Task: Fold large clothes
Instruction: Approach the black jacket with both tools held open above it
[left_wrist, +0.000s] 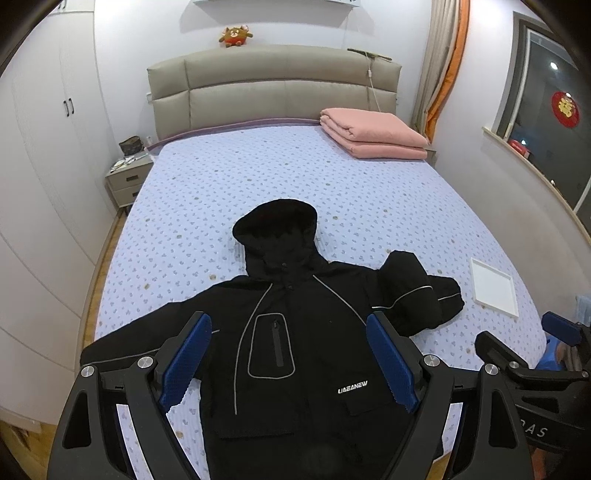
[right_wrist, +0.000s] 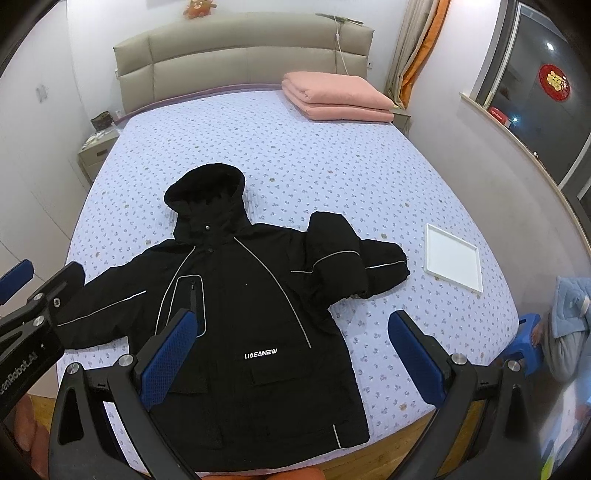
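Note:
A black hooded jacket (left_wrist: 317, 354) (right_wrist: 251, 295) lies front up on the bed, its hood (left_wrist: 277, 221) toward the headboard. One sleeve stretches out flat to the left. The other sleeve (right_wrist: 354, 258) is bunched and doubled back on the right. My left gripper (left_wrist: 288, 317) hovers open above the jacket's chest and holds nothing. My right gripper (right_wrist: 291, 315) hangs open over the jacket's lower right side, also with nothing in it. Each gripper shows at the edge of the other's view: the right gripper (left_wrist: 513, 328) and the left gripper (right_wrist: 51, 266).
The bed has a lilac dotted sheet (left_wrist: 258, 173). A folded pink quilt (left_wrist: 373, 136) lies at its far right corner and a flat white board (right_wrist: 452, 258) near its right edge. A nightstand (left_wrist: 127, 177) and wardrobe stand left. A blue stool (right_wrist: 524, 343) and a person in light blue (right_wrist: 569, 302) are right.

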